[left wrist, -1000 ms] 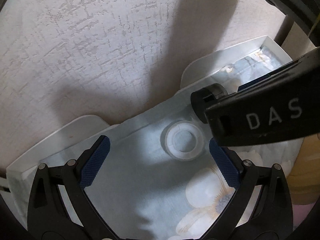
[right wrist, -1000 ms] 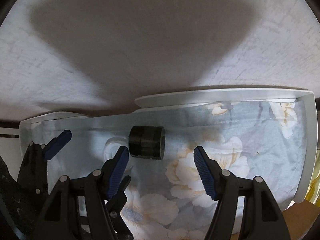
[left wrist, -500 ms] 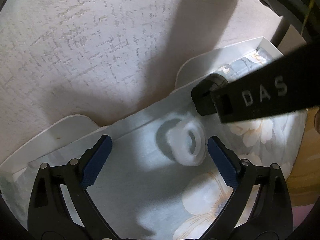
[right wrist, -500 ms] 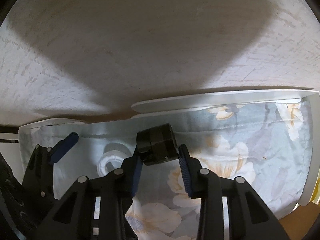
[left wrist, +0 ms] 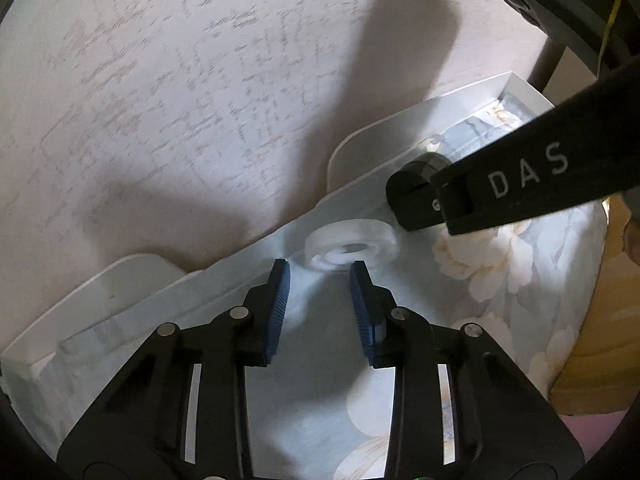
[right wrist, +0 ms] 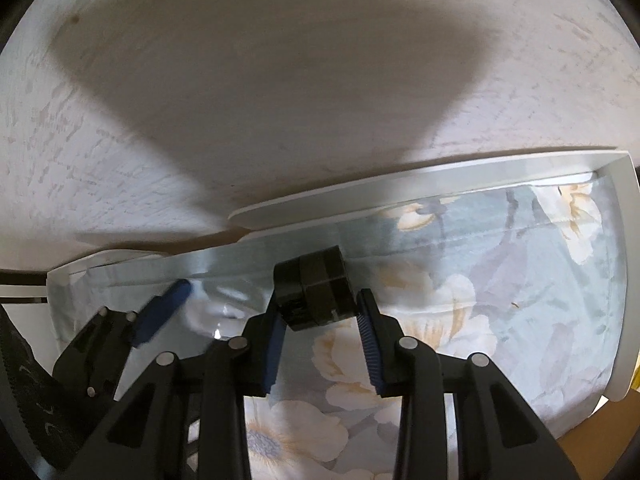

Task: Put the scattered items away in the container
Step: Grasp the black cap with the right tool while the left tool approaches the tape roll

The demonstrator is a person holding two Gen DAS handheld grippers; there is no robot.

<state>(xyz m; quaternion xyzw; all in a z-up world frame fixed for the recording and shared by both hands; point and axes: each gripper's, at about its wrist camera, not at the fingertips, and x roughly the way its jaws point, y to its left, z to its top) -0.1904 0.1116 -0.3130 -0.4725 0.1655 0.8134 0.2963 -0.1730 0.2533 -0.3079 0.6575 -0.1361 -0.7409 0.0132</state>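
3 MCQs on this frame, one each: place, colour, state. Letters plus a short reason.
1. Where does the white tape roll lie?
A. on the floral cloth in the white tray
B. on the bare wall
C. on the right gripper

2. What colour are the gripper pads?
A. red
B. blue
C. green

3. What does the right gripper hold?
A. nothing
B. the white roll
C. the black cylinder

Key: 1 A, the roll sits on the floral cloth inside the white tray; 2 B, the ribbed pads are blue; 3 C, the black cylinder is clamped between its pads. The left gripper is closing just short of the roll.
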